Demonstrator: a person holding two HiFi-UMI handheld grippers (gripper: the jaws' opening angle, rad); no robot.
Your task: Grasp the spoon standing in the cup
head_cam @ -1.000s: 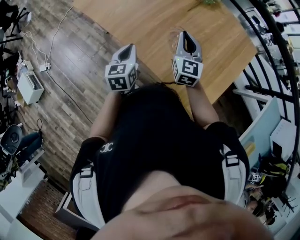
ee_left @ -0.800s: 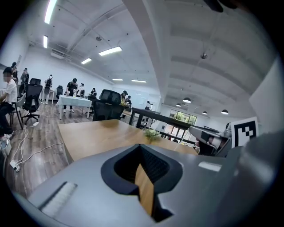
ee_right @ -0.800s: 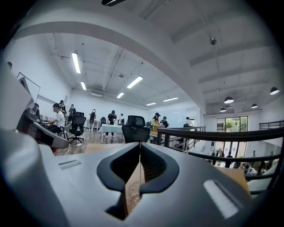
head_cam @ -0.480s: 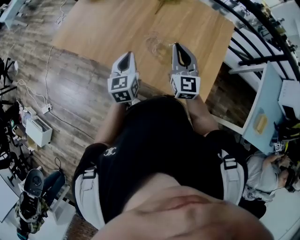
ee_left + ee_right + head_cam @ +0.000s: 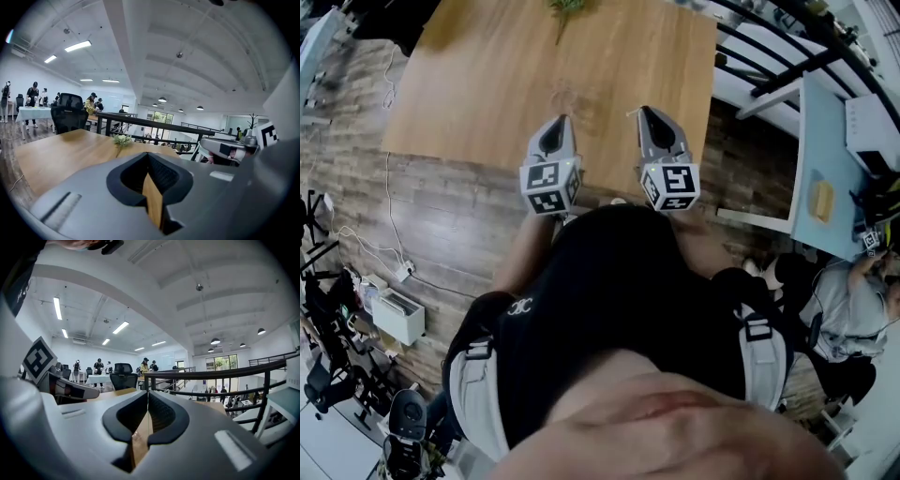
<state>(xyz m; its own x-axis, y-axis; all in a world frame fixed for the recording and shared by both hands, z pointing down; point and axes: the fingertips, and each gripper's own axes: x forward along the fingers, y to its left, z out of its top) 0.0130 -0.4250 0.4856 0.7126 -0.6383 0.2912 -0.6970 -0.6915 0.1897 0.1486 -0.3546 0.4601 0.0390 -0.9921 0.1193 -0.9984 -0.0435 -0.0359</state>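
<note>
In the head view, a faint see-through cup [image 5: 575, 100] stands on the wooden table [image 5: 487, 84], just beyond and between my two grippers. I cannot make out a spoon in it. My left gripper [image 5: 560, 123] and right gripper [image 5: 644, 112] are held side by side over the table's near edge, both short of the cup. In the left gripper view my left gripper [image 5: 148, 157] has its jaws closed tip to tip with nothing between them. The right gripper [image 5: 148, 395] looks the same in its own view. Neither gripper view shows the cup.
A small green plant [image 5: 566, 7] lies at the table's far side and also shows as the plant [image 5: 123, 139] ahead of the left gripper. A black railing [image 5: 769, 47] and a pale desk [image 5: 825, 187] stand to the right. Wooden floor [image 5: 441, 225] with cables lies to the left. People and an office chair [image 5: 69, 112] are far off.
The head view has swung, so the table and cup now sit further left in the frame. Both grippers stay shut and side by side, a little lower in the picture.
</note>
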